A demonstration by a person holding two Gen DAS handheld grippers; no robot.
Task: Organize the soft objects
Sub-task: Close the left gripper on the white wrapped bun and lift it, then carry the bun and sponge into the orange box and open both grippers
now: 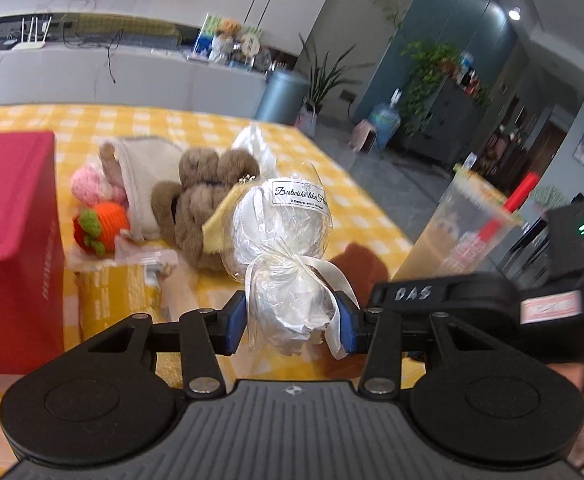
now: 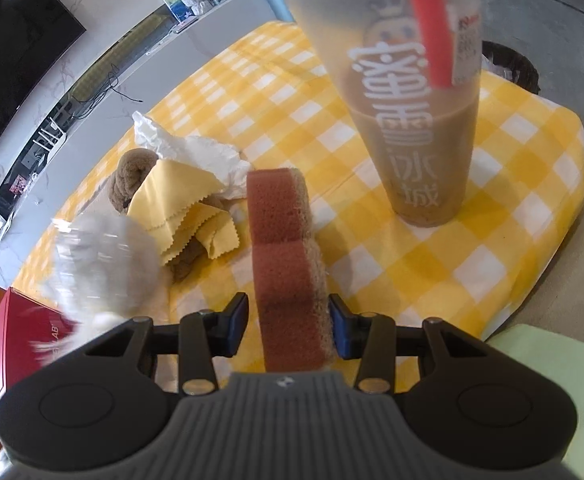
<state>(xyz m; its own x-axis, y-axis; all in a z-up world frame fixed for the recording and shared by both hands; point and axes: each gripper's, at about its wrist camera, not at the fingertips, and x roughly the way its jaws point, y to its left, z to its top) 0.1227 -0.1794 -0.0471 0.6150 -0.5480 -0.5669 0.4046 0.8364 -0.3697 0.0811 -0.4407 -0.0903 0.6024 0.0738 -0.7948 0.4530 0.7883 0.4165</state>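
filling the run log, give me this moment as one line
left gripper: shut on wrapped white bundle | right gripper: brown sponge between fingers, grip unclear | milk tea cup upright on yellow checked cloth

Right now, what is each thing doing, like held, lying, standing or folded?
Left tool: shut on the wrapped white gift.
Wrapped white gift: held up, ribbon tied.
Right tool: sponge between its fingers; grip unclear.
Brown sponge: on edge.
Milk tea cup: upright, partly full, straw in.
Yellow cloth: crumpled on the brown plush.
Red box: closed.
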